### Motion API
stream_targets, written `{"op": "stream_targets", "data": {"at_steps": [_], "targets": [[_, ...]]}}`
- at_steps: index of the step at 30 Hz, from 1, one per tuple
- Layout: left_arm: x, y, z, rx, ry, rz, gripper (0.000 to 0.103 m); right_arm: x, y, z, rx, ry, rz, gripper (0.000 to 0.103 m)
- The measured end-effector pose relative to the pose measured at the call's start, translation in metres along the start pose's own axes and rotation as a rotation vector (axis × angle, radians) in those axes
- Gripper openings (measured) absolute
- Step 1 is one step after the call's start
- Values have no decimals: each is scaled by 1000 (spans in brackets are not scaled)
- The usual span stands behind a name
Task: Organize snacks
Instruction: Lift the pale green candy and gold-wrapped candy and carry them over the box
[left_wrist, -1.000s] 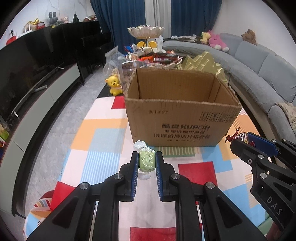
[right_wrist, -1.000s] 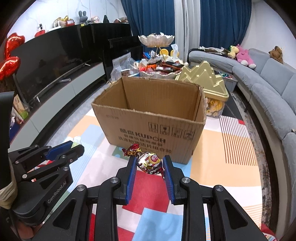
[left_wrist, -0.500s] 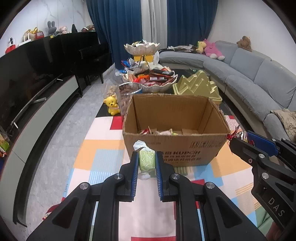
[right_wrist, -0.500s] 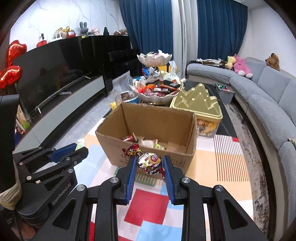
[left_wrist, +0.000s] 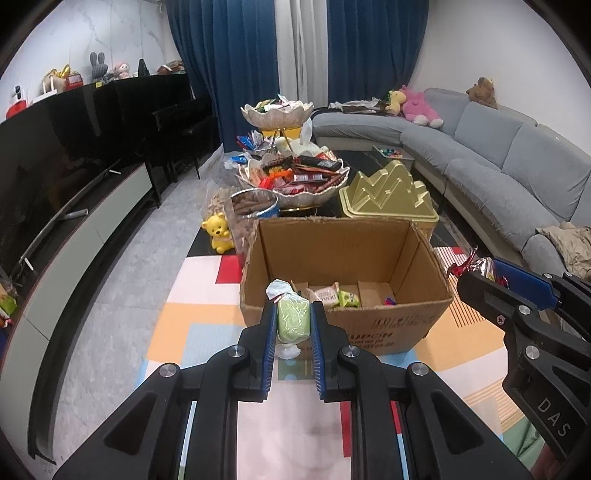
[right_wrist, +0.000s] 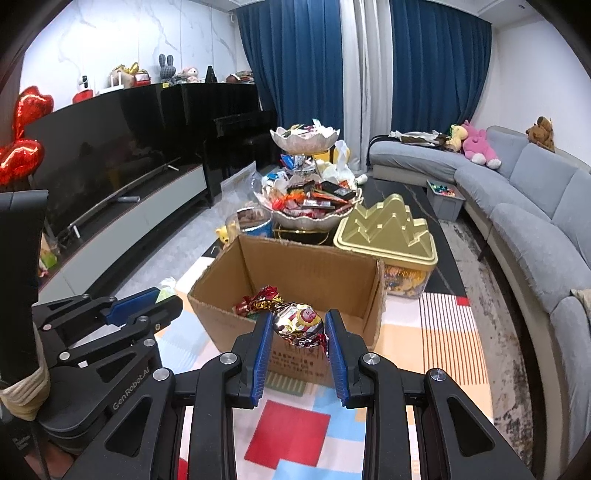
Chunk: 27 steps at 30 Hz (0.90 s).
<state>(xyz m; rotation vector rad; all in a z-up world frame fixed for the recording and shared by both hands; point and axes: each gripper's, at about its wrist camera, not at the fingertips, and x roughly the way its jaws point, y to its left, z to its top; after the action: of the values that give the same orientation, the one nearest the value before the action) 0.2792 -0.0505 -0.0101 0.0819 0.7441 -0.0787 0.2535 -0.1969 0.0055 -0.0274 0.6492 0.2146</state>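
Observation:
An open cardboard box (left_wrist: 343, 325) (right_wrist: 347, 266) stands on the colourful mat with several wrapped snacks (left_wrist: 334, 295) on its floor. My left gripper (left_wrist: 293, 319) is shut on a pale green wrapped sweet (left_wrist: 293, 317), held above the box's near wall. My right gripper (right_wrist: 297, 326) is shut on a shiny foil-wrapped candy (right_wrist: 299, 325) with a red twisted end, held just before the box's near edge. The right gripper also shows at the right of the left wrist view (left_wrist: 491, 275), and the left gripper at the left of the right wrist view (right_wrist: 147, 301).
Behind the box stand a two-tier bowl stand piled with snacks (left_wrist: 295, 177) (right_wrist: 310, 199), a gold mountain-shaped lidded container (left_wrist: 388, 192) (right_wrist: 388, 232), a jar of snacks (left_wrist: 255, 206) and a yellow bear toy (left_wrist: 219, 230). A grey sofa (right_wrist: 535, 206) runs along the right, a TV unit (left_wrist: 74, 221) along the left.
Both grippers have risen with their sweets, so the views now look down into the box and its contents show. The grips are unchanged.

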Motion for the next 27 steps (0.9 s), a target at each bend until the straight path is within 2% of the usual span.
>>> {"op": "stream_targets", "data": {"at_steps": [16, 27], "targets": [[23, 3, 33, 9, -12, -9, 19, 24, -10, 28, 2, -10, -10, 31], [64, 4, 50, 7, 17, -16, 19, 60, -22, 38, 10, 20, -16, 31]]}}
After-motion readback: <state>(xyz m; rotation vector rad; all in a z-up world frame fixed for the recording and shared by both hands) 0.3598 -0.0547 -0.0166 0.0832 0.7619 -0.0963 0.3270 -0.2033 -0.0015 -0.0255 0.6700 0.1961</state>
